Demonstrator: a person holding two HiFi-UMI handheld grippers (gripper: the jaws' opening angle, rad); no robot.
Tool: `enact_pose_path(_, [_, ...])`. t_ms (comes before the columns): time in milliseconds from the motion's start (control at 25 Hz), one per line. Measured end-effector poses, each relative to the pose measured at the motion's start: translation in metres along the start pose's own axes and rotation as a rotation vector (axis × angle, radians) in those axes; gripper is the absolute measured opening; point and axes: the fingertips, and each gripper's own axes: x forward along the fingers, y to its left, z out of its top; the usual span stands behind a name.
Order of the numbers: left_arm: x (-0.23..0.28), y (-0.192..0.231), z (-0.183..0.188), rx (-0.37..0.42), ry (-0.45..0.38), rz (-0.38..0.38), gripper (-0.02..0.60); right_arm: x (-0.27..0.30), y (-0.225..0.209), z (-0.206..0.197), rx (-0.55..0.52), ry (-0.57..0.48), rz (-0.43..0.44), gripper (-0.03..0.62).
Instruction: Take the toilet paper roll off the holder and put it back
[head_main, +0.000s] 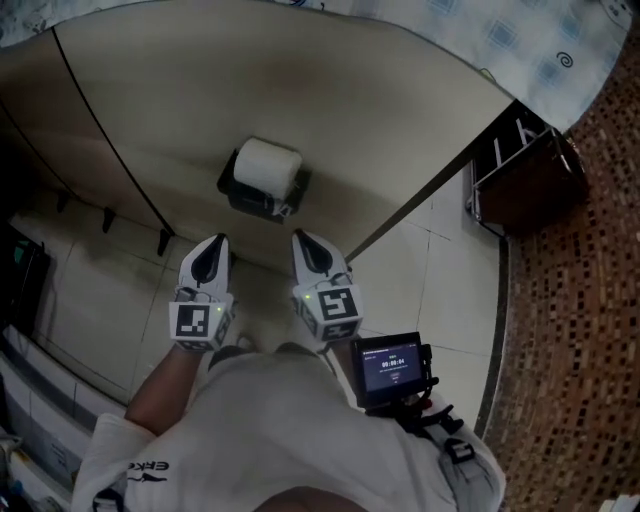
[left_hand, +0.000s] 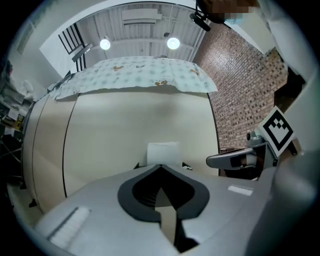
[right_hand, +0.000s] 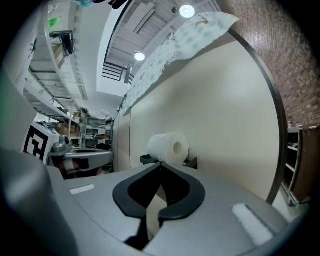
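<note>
A white toilet paper roll (head_main: 267, 163) sits on a black holder (head_main: 256, 198) fixed to the beige wall panel. The roll (left_hand: 162, 153) shows straight ahead in the left gripper view, and the roll (right_hand: 169, 148) with its holder (right_hand: 150, 160) lies just beyond the jaw tips in the right gripper view. My left gripper (head_main: 212, 243) and right gripper (head_main: 304, 240) hang side by side a short way below the holder, tips pointing at it, apart from it. Both are shut with nothing between their jaws.
The beige wall panel (head_main: 300, 90) has a patterned cloth (head_main: 520, 50) draped over its top. A dark shelf unit (head_main: 525, 180) stands at the right beside a brick wall (head_main: 590, 300). A small screen device (head_main: 392, 367) hangs at the person's chest. Tiled floor lies below.
</note>
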Motion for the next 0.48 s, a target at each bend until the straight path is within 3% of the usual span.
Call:
enact_pose_path(160, [0.013,0.016,0.006,-0.009,-0.003,-0.018,0.002,0.015,-0.001,0.009,-0.008,-0.015,-0.034,0.015])
enact_pose_path(480, [0.038,0.021,0.006,-0.012,-0.016,-0.022,0.002,0.034,-0.009,0.024,-0.021,-0.046,0.013,0.015])
